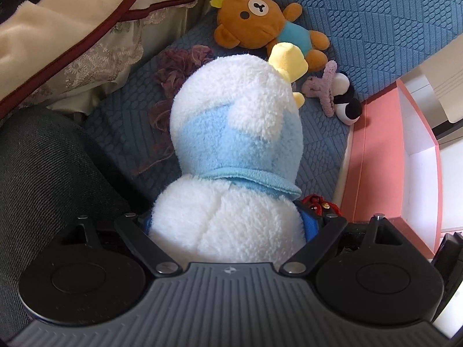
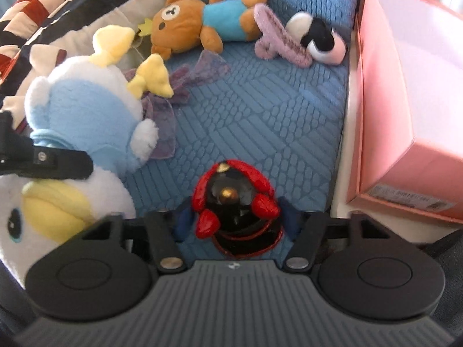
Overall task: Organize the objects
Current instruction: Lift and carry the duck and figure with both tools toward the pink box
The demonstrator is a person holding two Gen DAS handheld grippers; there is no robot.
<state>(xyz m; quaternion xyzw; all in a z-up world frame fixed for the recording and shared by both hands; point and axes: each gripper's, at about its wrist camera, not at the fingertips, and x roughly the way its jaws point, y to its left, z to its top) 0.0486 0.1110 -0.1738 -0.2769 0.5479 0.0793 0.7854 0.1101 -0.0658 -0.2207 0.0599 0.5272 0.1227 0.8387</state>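
Note:
My left gripper (image 1: 225,225) is shut on a large white and light-blue plush duck (image 1: 234,144) with yellow feet, which fills the left wrist view; it also shows at the left of the right wrist view (image 2: 86,115). My right gripper (image 2: 235,217) holds a small black and red figure (image 2: 235,205) between its blue fingers, just above the blue quilted bed cover (image 2: 260,101). A brown bear (image 2: 196,20) in a blue shirt and a purple, white and black plush (image 2: 298,40) lie at the far end of the cover.
A pink open box (image 2: 405,101) stands at the right beside the bed; it also shows in the left wrist view (image 1: 385,156). A purple gauzy cloth (image 2: 185,81) lies on the cover. Striped bedding (image 2: 58,14) and cream pillows (image 1: 58,37) lie at the left.

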